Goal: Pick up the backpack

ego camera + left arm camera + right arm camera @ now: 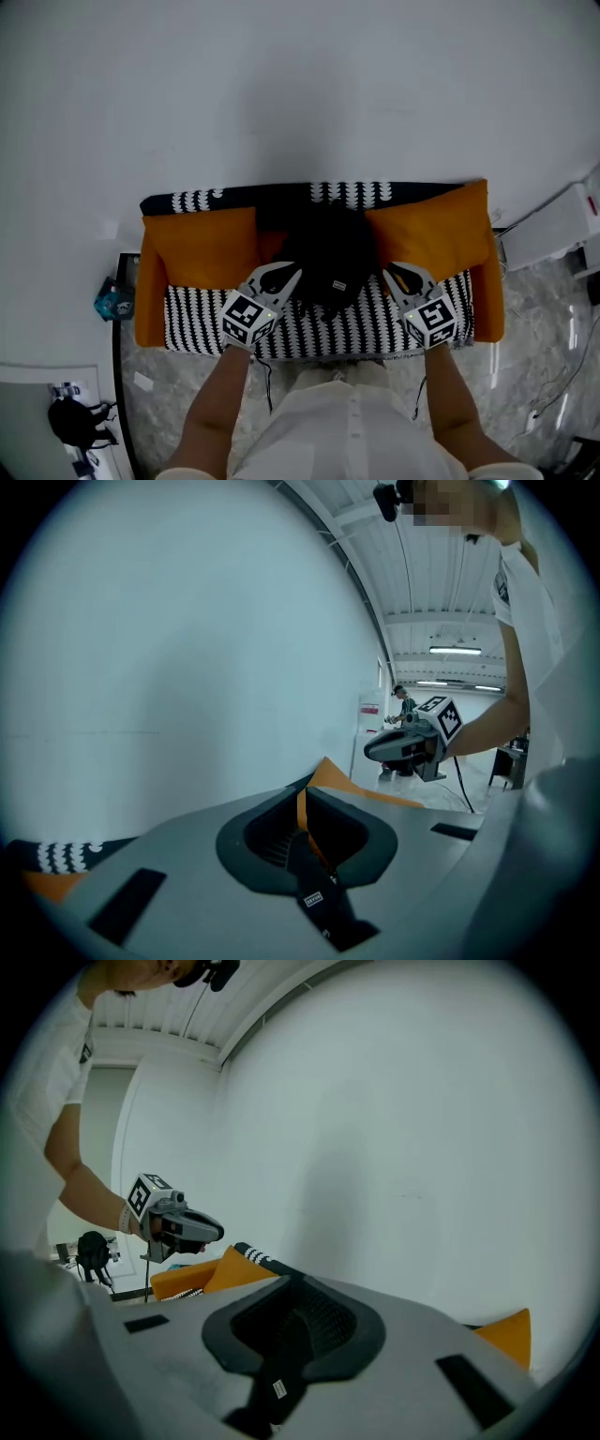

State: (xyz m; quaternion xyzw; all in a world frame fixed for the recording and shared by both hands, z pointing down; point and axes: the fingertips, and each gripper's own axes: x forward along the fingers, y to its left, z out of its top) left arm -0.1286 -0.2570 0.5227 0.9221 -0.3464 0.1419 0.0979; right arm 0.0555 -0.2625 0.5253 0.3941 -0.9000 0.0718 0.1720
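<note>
**A:** Why was the left gripper held in front of the left cushion, jaws pressed together and empty?

**B:** Poised for a reach, I'd judge. The backpack sat just right of it, mid-sofa, propped on the backrest between the 2 orange cushions.

**A:** And the right gripper?

**B:** It mirrored the left one, near the right cushion, jaws together, pinching nothing. Flanking the backpack suited a 2-handed lift, though both would need to spread first.
</note>
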